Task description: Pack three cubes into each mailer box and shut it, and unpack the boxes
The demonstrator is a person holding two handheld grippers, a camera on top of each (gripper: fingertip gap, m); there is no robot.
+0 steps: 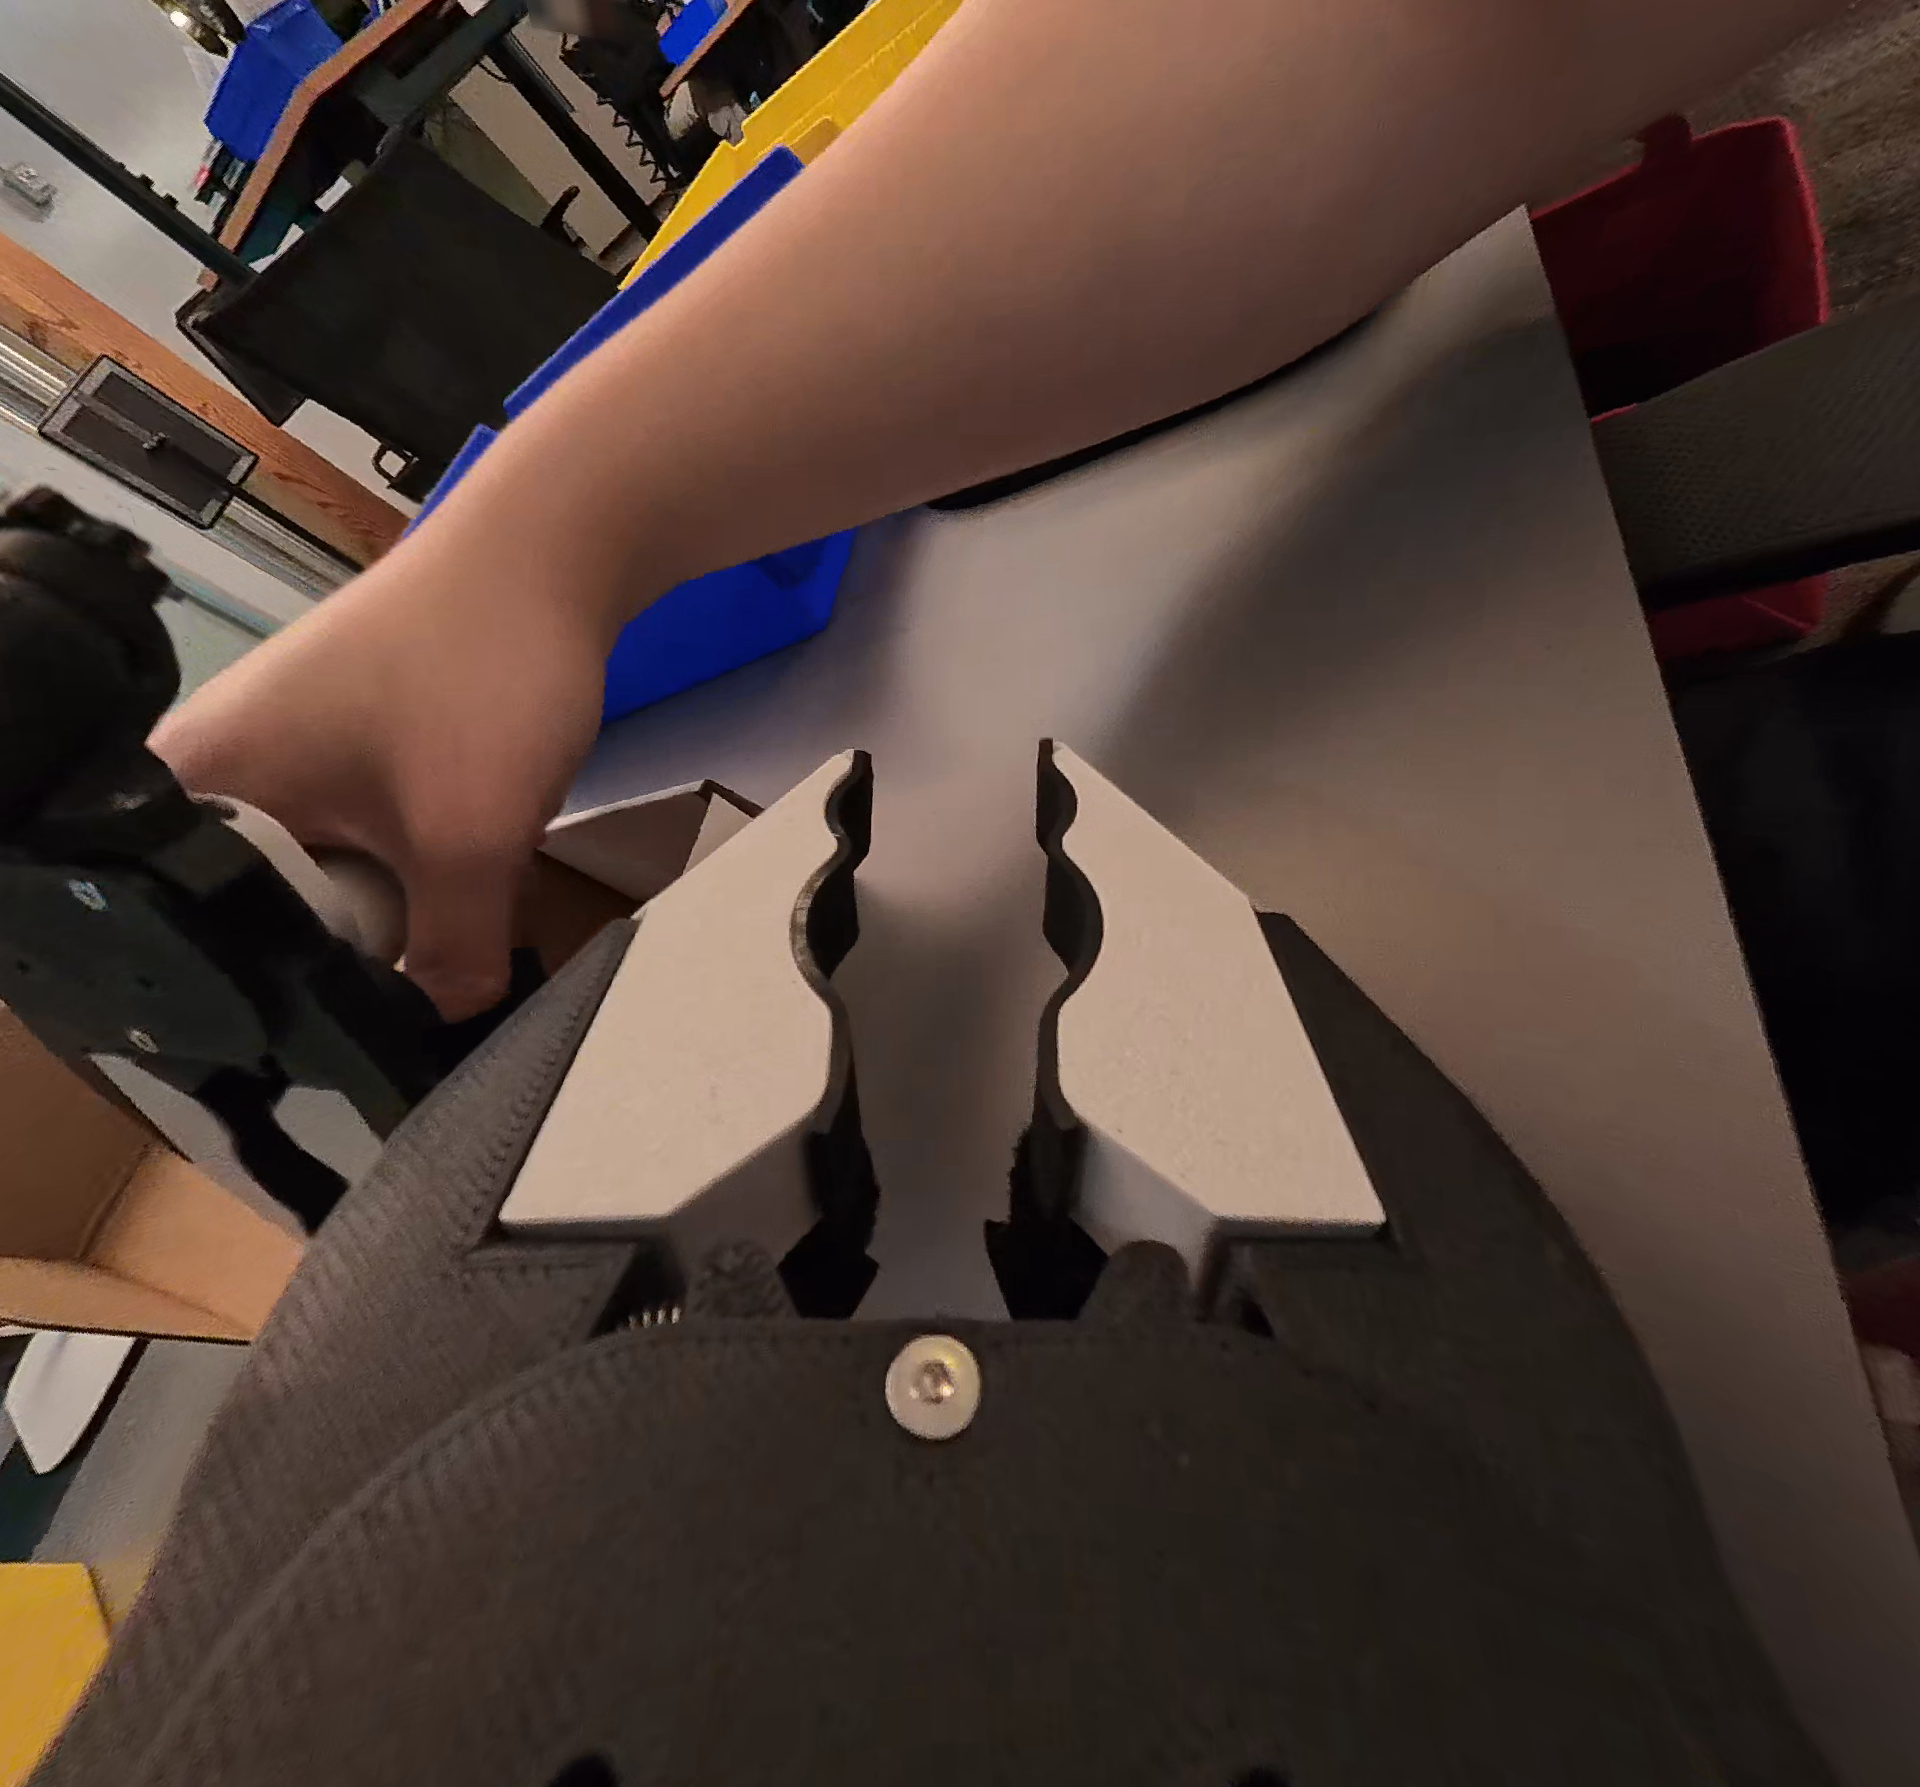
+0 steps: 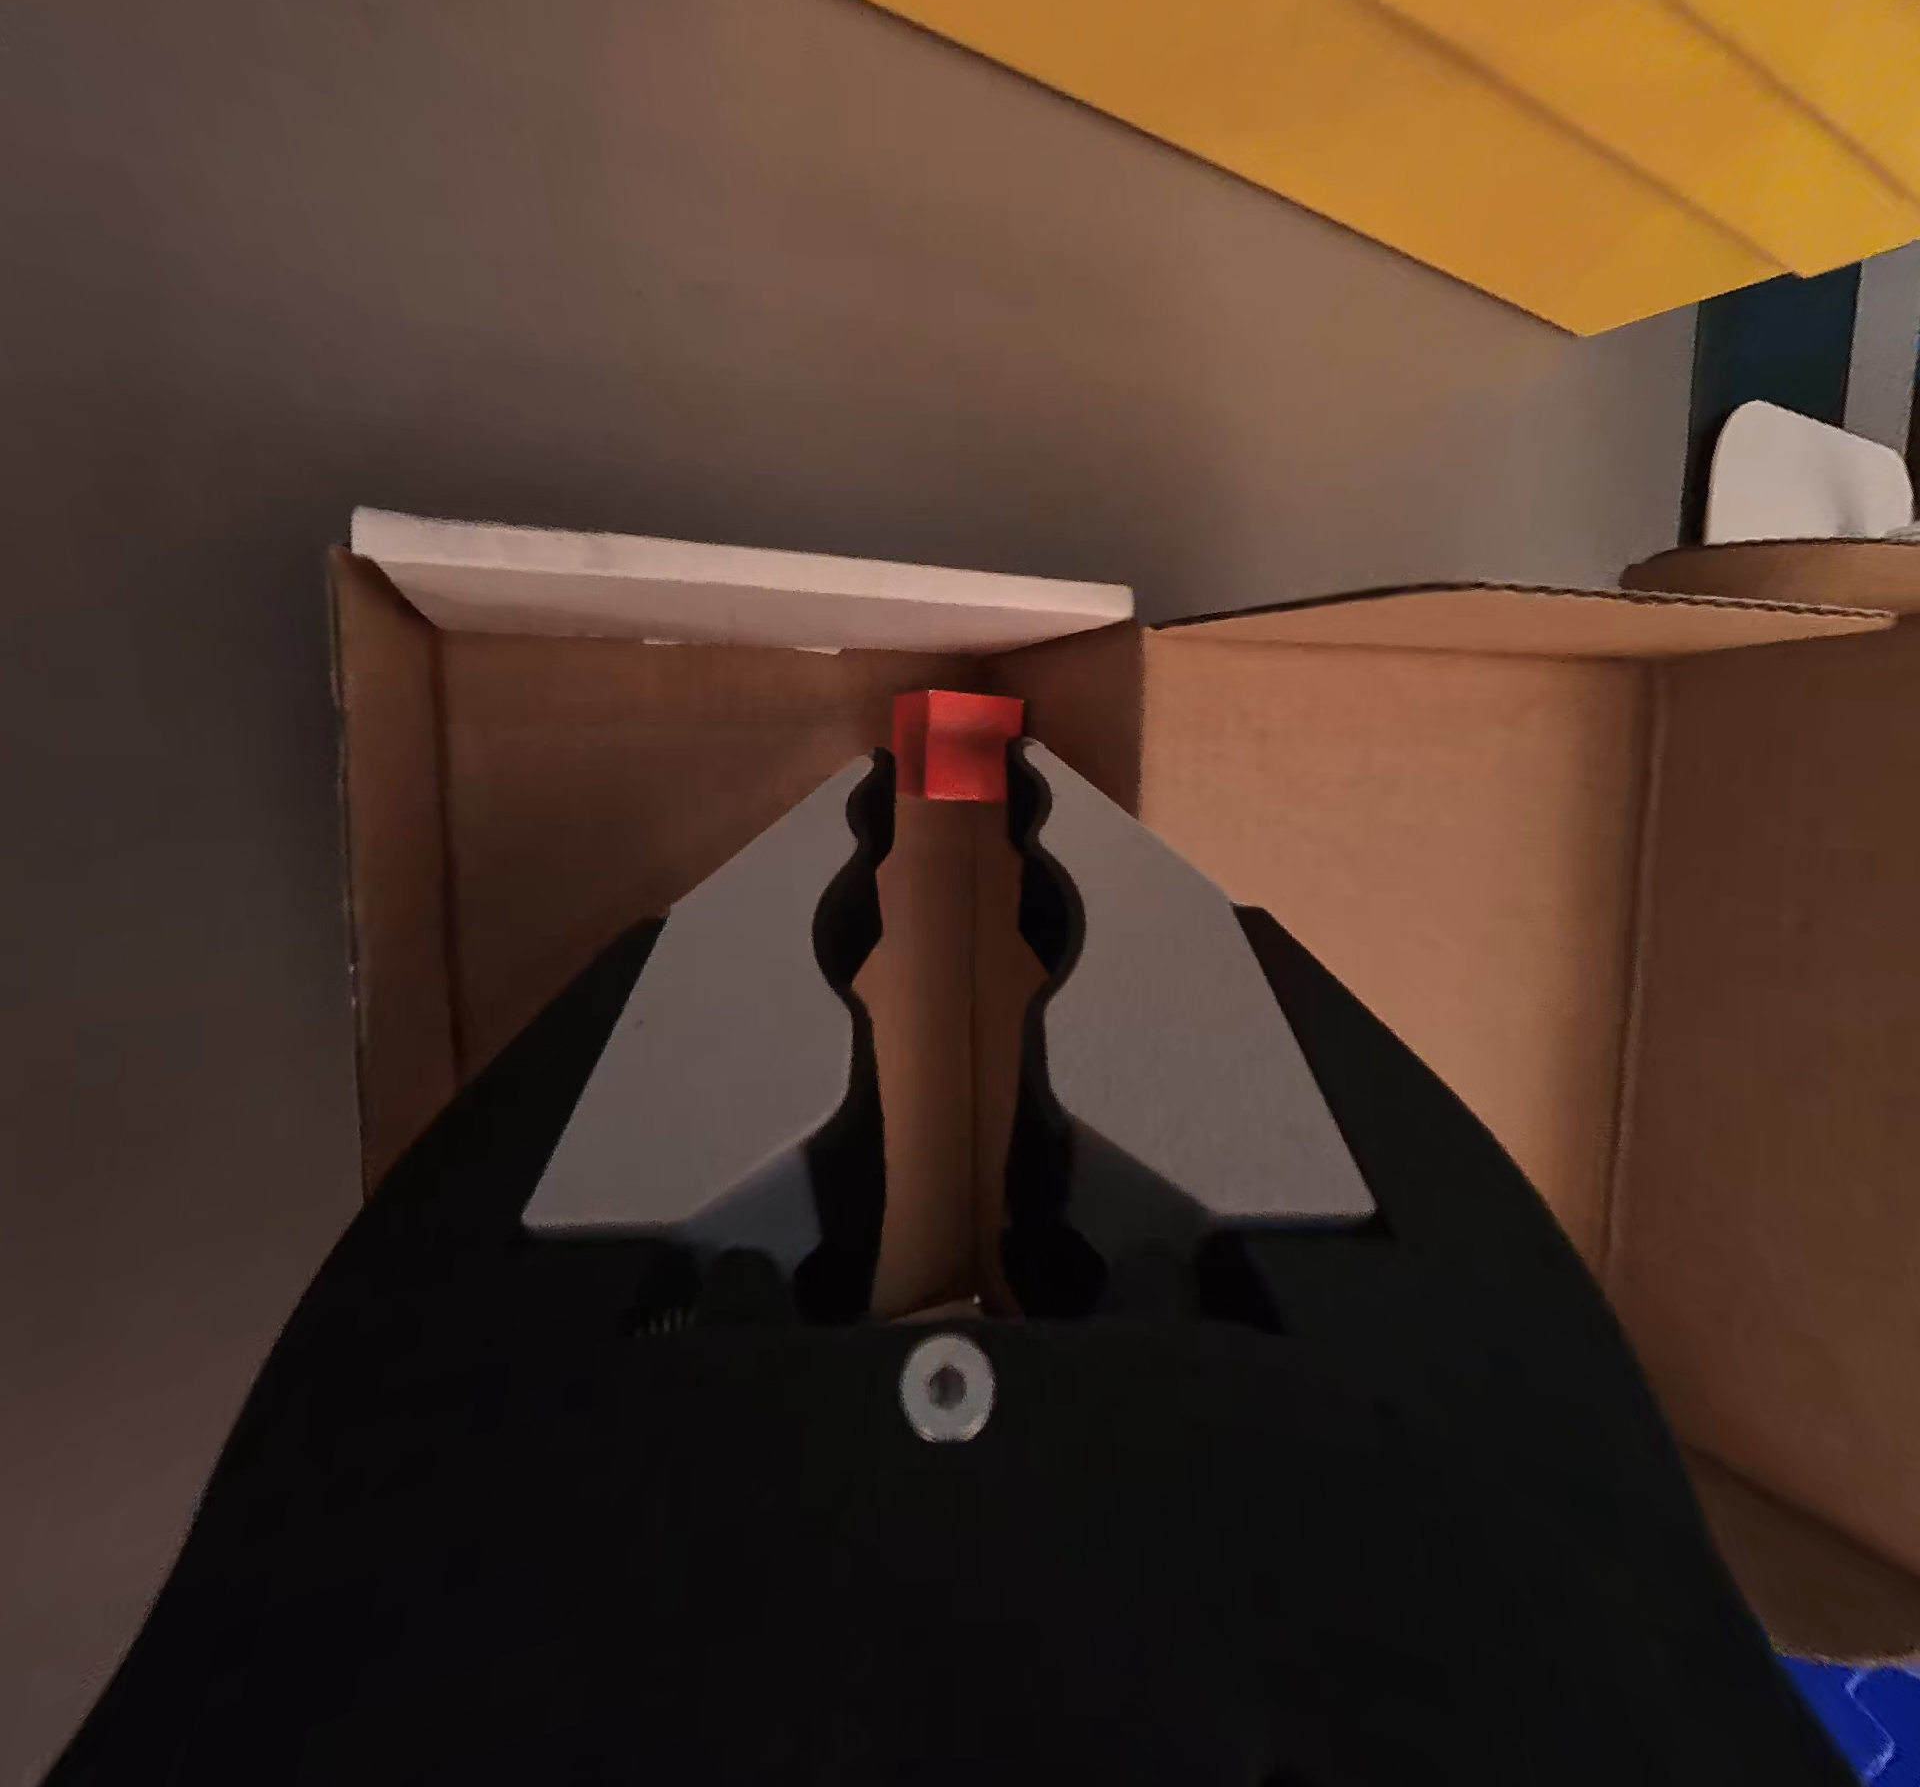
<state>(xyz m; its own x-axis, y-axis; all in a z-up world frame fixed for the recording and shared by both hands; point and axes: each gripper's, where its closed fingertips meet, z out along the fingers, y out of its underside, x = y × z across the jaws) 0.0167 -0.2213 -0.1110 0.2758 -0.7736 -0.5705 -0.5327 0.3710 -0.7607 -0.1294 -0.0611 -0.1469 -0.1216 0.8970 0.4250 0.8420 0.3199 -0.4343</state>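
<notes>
In the right wrist view my right gripper (image 2: 956, 769) is shut on a small red cube (image 2: 954, 742), held by its tips over the open mailer box (image 2: 644, 761), near the box's far right inner corner. The box is brown inside with a white flap (image 2: 727, 579) at its far edge. Its lid panel (image 2: 1403, 854) stands open to the right. In the left wrist view my left gripper (image 1: 951, 781) is open and empty over the grey table (image 1: 1247, 698). The same box (image 1: 104, 1218) shows at the left, with the person's hand (image 1: 395, 781) holding the other gripper over it.
A blue bin (image 1: 717, 615) and a yellow bin (image 1: 831, 75) stand behind the person's forearm (image 1: 1039, 283). A red bin (image 1: 1683, 283) sits past the table's right edge. Yellow bins (image 2: 1351, 75) lie beyond the box in the right wrist view. Some 20 cm of space lies between my two pairs of fingers.
</notes>
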